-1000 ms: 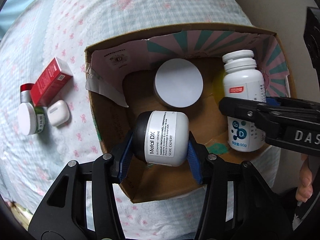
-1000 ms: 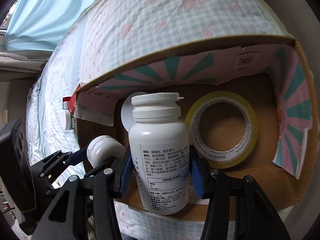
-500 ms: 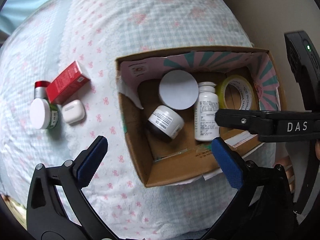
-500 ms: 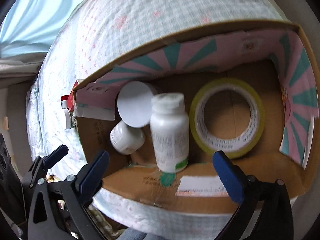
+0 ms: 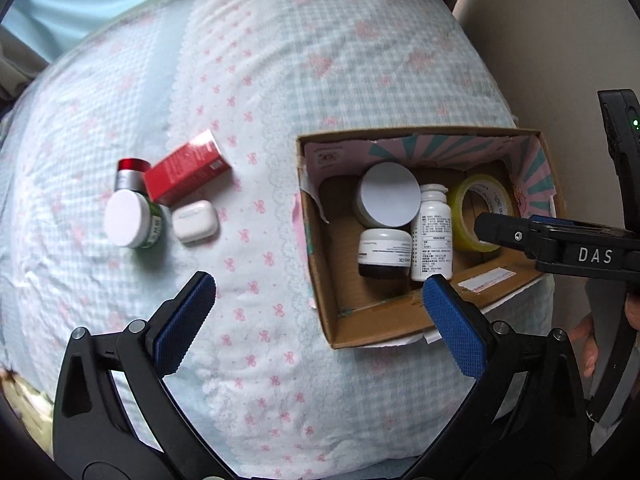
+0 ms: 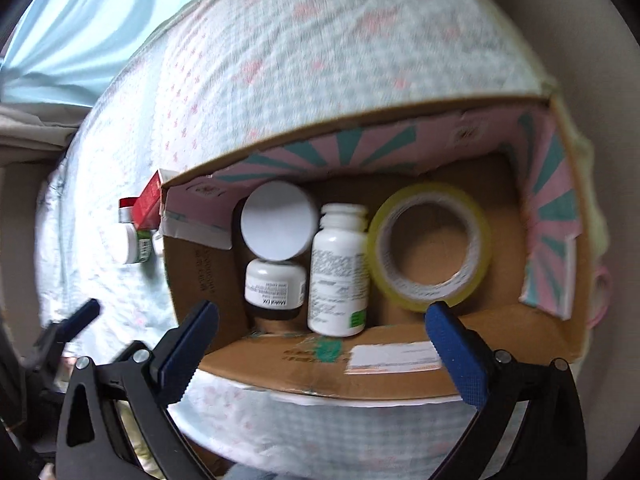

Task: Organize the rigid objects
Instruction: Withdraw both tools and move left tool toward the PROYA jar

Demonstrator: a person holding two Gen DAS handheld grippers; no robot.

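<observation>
Both my claws gape wide, gripping nothing: the left claw (image 5: 318, 312) above the bed (image 5: 280, 80), the right claw (image 6: 320, 334) at the box (image 6: 400, 376). Inside it the jar (image 6: 274, 290) lies beside the upright bottle (image 6: 340, 272), with the tape (image 6: 430, 246) and tub (image 6: 278, 227). The red carton (image 5: 186, 168), earbud case (image 5: 196, 222) and small jars (image 5: 130, 218) sit together on the bed, well apart from the box.

Brown cardboard box (image 5: 368, 324), glossy yellow tape roll (image 6: 430, 246), smooth white plastic bottle (image 6: 339, 280), soft quilted cloth bedcover (image 5: 280, 80)

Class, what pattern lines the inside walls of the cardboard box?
Pink and teal sunburst stripes line the cardboard box walls, clearest in the right wrist view.
</observation>
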